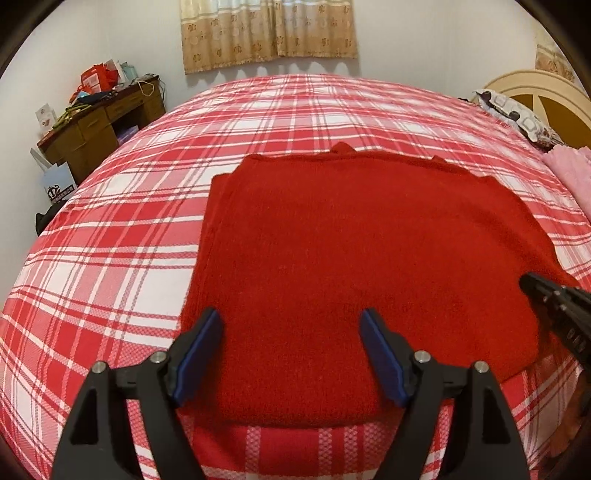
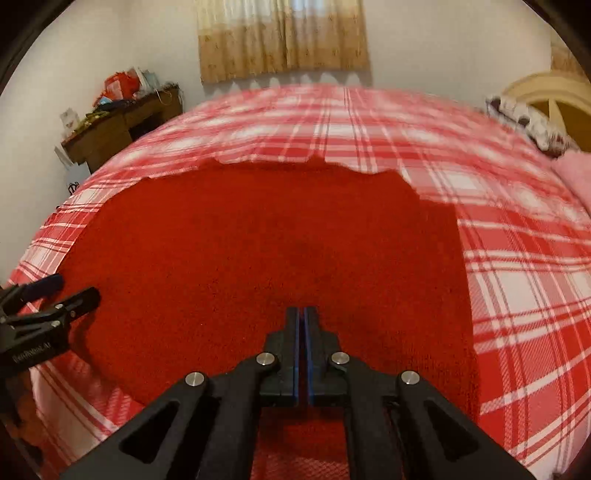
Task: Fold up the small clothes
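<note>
A red sweater [image 1: 354,266] lies flat on the plaid bedspread [image 1: 122,236], filling the centre of both views, already folded into a rough rectangle whose long axis runs from the lower edge of the frame up toward the curtain [image 1: 269,33]. The left gripper [image 1: 291,354] hangs over the sweater's near edge at lower centre with its blue pads [image 1: 199,354] spread wide, nothing between them; cloth lies just below and ahead. The right gripper [image 2: 303,332] sits at lower centre of its own view, jaws pressed together; whether any cloth is pinched there I cannot tell. Both grippers are near that lower hem, the left toward the sweater's left corner, so the next fold probably lifts the hem upward along the long axis.
</note>
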A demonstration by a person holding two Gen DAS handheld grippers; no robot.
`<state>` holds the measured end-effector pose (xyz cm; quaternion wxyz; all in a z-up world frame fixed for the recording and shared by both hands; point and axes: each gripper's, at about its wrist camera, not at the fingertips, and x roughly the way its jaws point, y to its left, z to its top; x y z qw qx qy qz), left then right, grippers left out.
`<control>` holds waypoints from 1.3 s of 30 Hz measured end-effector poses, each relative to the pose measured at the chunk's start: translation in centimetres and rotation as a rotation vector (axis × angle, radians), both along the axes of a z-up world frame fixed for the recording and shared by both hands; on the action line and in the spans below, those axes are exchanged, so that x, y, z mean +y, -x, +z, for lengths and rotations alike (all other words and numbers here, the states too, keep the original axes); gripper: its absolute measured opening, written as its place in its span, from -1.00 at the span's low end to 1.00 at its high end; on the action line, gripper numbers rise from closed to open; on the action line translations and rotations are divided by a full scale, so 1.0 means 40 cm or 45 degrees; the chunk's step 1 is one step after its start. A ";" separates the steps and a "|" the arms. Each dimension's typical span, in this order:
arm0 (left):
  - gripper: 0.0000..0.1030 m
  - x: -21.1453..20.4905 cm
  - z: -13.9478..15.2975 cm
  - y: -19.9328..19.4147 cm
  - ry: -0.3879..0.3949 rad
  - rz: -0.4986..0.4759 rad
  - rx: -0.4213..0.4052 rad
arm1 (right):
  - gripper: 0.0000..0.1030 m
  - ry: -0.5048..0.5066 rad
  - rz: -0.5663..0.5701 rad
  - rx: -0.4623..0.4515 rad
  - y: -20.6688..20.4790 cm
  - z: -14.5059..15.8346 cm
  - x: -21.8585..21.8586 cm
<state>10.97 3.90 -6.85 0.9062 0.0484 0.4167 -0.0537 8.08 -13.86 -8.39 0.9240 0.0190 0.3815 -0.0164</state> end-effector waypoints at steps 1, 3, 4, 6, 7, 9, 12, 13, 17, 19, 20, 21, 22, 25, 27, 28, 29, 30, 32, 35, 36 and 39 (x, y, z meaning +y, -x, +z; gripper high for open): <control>0.65 0.001 -0.001 0.002 -0.006 0.001 0.001 | -0.96 -0.006 -0.001 -0.009 0.005 -0.003 -0.002; 0.65 0.004 -0.003 0.001 -0.010 0.004 0.006 | -0.96 -0.012 0.001 -0.021 0.010 -0.006 -0.003; 0.65 0.005 -0.005 0.000 -0.009 0.007 0.008 | -0.96 -0.019 0.002 -0.028 0.010 -0.007 -0.006; 0.67 0.003 -0.010 0.001 -0.012 0.014 0.012 | -0.96 -0.040 0.006 -0.040 0.013 -0.008 -0.010; 0.72 0.001 -0.014 0.003 -0.024 0.019 0.010 | -0.96 -0.054 0.008 -0.043 0.014 -0.009 -0.011; 0.74 0.001 -0.022 0.015 -0.037 0.022 -0.003 | -0.96 -0.087 0.011 -0.046 0.012 -0.011 -0.015; 0.75 0.017 -0.026 0.032 0.001 0.022 -0.008 | -0.95 -0.126 0.016 -0.053 0.012 -0.013 -0.021; 0.75 0.026 -0.027 0.042 0.019 0.018 -0.008 | -0.95 -0.138 0.016 -0.055 0.013 -0.014 -0.025; 0.75 0.043 -0.018 0.071 0.015 0.017 -0.023 | -0.95 -0.155 -0.001 -0.043 0.018 -0.005 -0.025; 0.75 0.060 -0.002 0.081 0.031 0.033 -0.033 | -0.95 -0.163 0.023 -0.054 0.028 0.016 -0.004; 0.75 0.071 0.007 0.081 0.056 0.040 -0.036 | -0.95 -0.169 0.058 -0.073 0.034 0.028 0.015; 0.75 0.086 0.019 0.078 0.096 0.055 -0.045 | -0.95 -0.149 0.096 -0.094 0.037 0.041 0.046; 0.75 0.096 0.025 0.071 0.122 0.069 -0.050 | -0.95 -0.126 0.125 -0.102 0.038 0.046 0.072; 0.75 0.112 0.033 0.042 0.187 0.098 -0.049 | -0.95 -0.097 0.221 -0.052 0.019 0.032 0.146; 0.75 0.106 0.029 0.030 0.165 0.099 -0.044 | -0.95 -0.089 0.253 0.009 0.011 -0.002 0.172; 0.75 0.102 0.025 0.027 0.141 0.093 -0.050 | -0.95 -0.069 0.255 0.014 0.014 -0.017 0.177; 0.75 0.101 0.020 0.027 0.123 0.088 -0.050 | -0.95 -0.051 0.257 -0.014 0.024 -0.018 0.180; 0.75 0.102 0.012 0.027 0.105 0.087 -0.042 | -0.95 -0.046 0.263 -0.007 0.025 -0.018 0.181; 0.75 0.110 -0.018 0.023 0.084 0.095 -0.002 | -0.95 -0.054 0.268 -0.007 0.029 -0.020 0.176; 0.77 0.134 -0.045 0.024 0.147 0.121 0.040 | -0.95 -0.086 0.269 -0.014 0.033 -0.027 0.169; 0.77 0.144 -0.043 0.027 0.183 0.126 0.031 | -0.95 -0.096 0.270 -0.017 0.032 -0.028 0.168; 0.77 0.151 -0.034 0.030 0.188 0.132 0.018 | -0.94 -0.114 0.272 -0.029 0.038 -0.030 0.160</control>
